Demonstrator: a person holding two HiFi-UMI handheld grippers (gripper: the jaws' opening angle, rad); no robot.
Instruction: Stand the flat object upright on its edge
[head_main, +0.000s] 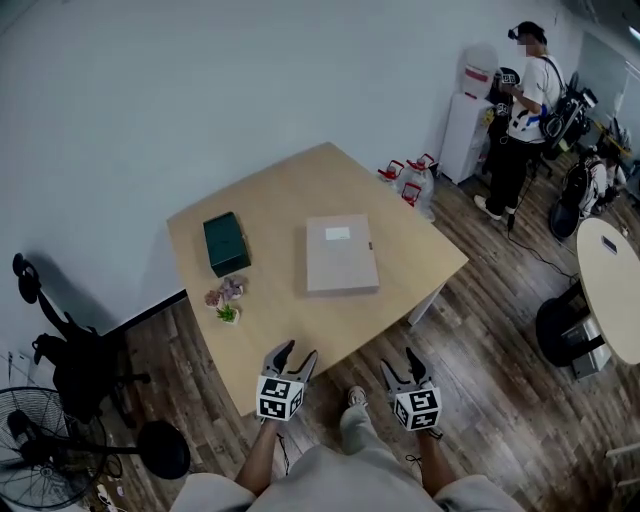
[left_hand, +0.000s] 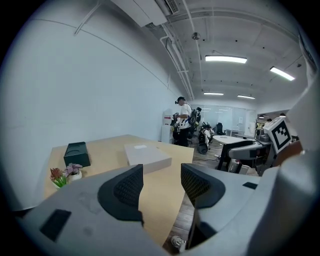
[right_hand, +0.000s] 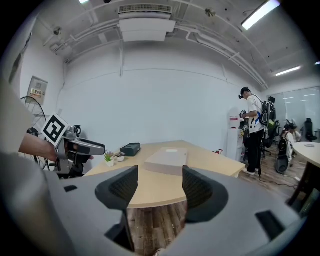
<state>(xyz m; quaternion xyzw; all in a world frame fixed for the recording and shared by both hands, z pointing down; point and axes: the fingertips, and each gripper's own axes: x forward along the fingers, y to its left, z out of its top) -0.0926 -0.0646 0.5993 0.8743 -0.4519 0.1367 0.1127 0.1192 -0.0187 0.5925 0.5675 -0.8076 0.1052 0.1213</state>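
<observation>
Beige and flat, the box (head_main: 342, 254) lay untouched on the middle of the counter (head_main: 290, 180). Both open and empty, the left claw (head_main: 297, 353) and right claw (head_main: 402, 362) hovered at its near edge. Approach step, I judged; next, reach in and lift one edge.

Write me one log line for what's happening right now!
stage: before grasp | left hand-held gripper: open, empty | right hand-held gripper: open, empty | flat box: lying flat on table
</observation>
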